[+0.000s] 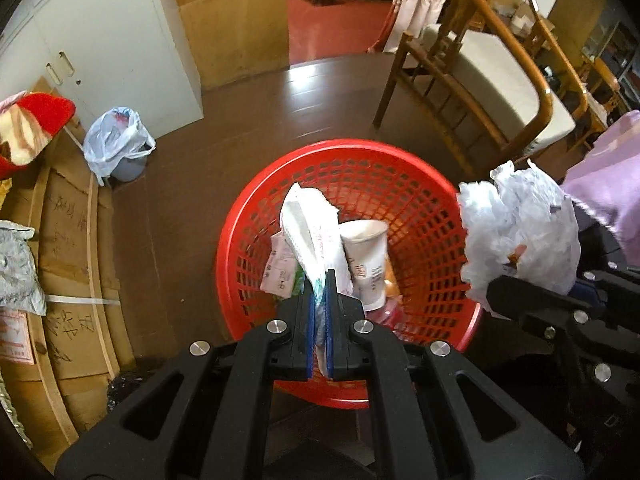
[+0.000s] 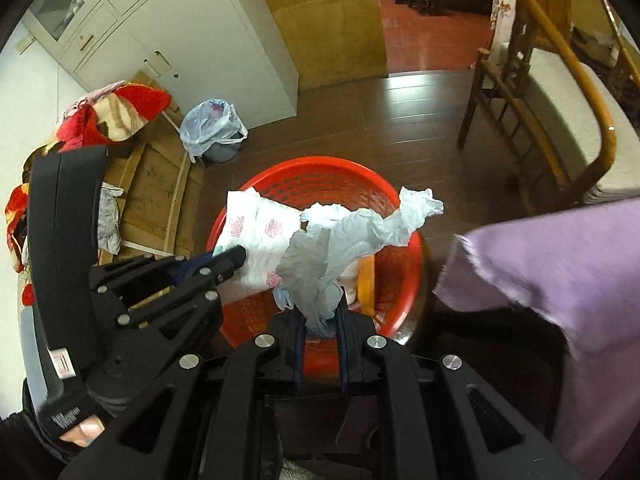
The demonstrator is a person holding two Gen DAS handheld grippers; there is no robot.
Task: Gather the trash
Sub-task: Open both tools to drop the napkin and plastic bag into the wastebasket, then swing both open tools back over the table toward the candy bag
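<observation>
Trash was held in both tongs above the red plastic basket (image 1: 420,216), which stood on the dark wooden floor (image 1: 248,120) beside a wooden chair (image 1: 500,92). The left tongs (image 1: 319,280) were pinched almost fully shut on a flattened white tissue packet (image 1: 308,224) printed with pink roses, its free end raised over the basket's mouth. The right tongs (image 2: 320,316) were closed nearly as far on the twisted neck of a crumpled white plastic bag (image 2: 340,240), whose loose end spread above the basket's far rim. Already lying inside the basket were a white paper cup (image 1: 366,256), a small pink-and-white sachet (image 1: 278,268) and something orange that could not be identified. The step in hand was judged to be the drop: both pieces had been carried over the bin and not yet let go. The next move would call for both tongs to be opened while centred over the opening, the bag being light and liable to drift past the rim or cling to a pad. Dark characters were printed down the cup's side and on the sachet, but neither could be read; handwritten marks on the cardboard boxes (image 1: 68,248) at the left were likewise illegible. A lined waste bin (image 1: 120,148) stood by the white cabinet (image 1: 120,40), and a lilac cloth (image 2: 560,264) hung at the right.
</observation>
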